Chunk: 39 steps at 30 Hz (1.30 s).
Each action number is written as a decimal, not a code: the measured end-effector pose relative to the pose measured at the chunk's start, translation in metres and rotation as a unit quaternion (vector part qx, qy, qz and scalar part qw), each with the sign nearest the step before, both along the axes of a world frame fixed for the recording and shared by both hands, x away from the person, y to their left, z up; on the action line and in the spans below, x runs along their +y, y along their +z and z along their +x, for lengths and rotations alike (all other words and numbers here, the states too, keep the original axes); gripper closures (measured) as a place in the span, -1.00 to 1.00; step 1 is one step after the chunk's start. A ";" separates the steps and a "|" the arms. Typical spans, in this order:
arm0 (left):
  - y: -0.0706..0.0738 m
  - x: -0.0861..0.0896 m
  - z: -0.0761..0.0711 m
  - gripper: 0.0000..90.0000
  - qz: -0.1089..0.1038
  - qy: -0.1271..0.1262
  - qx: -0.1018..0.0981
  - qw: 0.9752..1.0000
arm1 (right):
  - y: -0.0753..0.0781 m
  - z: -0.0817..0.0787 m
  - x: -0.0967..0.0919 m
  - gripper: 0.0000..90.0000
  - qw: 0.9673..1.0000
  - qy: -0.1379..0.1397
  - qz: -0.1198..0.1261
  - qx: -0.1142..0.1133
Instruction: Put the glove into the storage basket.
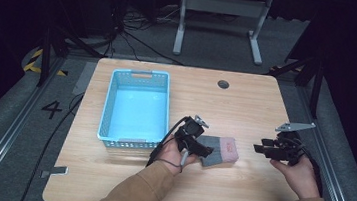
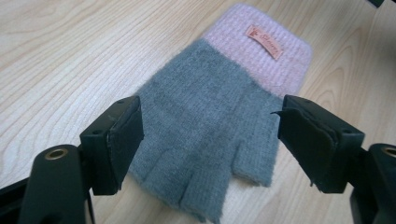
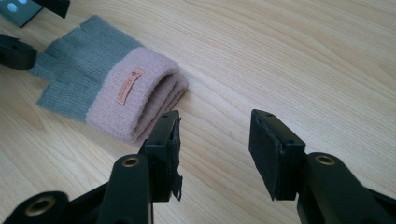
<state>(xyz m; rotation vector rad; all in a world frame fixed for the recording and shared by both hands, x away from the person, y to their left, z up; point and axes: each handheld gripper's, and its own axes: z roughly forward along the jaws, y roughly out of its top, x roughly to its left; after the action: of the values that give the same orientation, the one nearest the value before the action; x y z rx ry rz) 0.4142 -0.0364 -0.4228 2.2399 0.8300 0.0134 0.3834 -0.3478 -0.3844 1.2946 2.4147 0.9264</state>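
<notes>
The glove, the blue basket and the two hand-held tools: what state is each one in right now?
Glove: lying flat on the table, not gripped, pink cuff pointing away from the left tool.
Blue basket: upright on the table, nothing inside.
Left tool: open, jaws standing either side of the glove's finger end.
Right tool: open, over bare wood beside the glove's cuff, holding nothing.

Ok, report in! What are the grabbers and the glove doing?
Left gripper open, straddling glove. Right gripper open beside its cuff. Glove flat on table. Nothing blocking.
</notes>
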 end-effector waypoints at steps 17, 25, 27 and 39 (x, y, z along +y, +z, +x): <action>-0.013 -0.024 0.000 -0.61 0.051 -0.003 -0.015 0.999 | -0.002 0.002 0.006 0.16 1.000 0.011 0.004 0.002; -0.022 -0.034 -0.001 -0.68 0.087 -0.013 -0.030 0.996 | -0.003 -0.001 0.003 0.14 1.000 0.007 0.007 0.002; -0.023 -0.035 -0.001 -0.74 0.093 -0.020 -0.034 0.995 | -0.003 -0.001 0.003 0.14 1.000 0.007 0.007 0.003; -0.027 -0.038 -0.004 -0.83 0.108 -0.037 -0.051 0.992 | -0.004 -0.001 0.004 0.12 1.000 0.007 0.007 0.000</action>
<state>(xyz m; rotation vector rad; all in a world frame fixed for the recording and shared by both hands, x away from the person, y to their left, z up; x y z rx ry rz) 0.4098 -0.0742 -0.4494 2.4486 0.7175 0.1894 0.3823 -0.3438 -0.3880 1.2837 2.4242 0.9487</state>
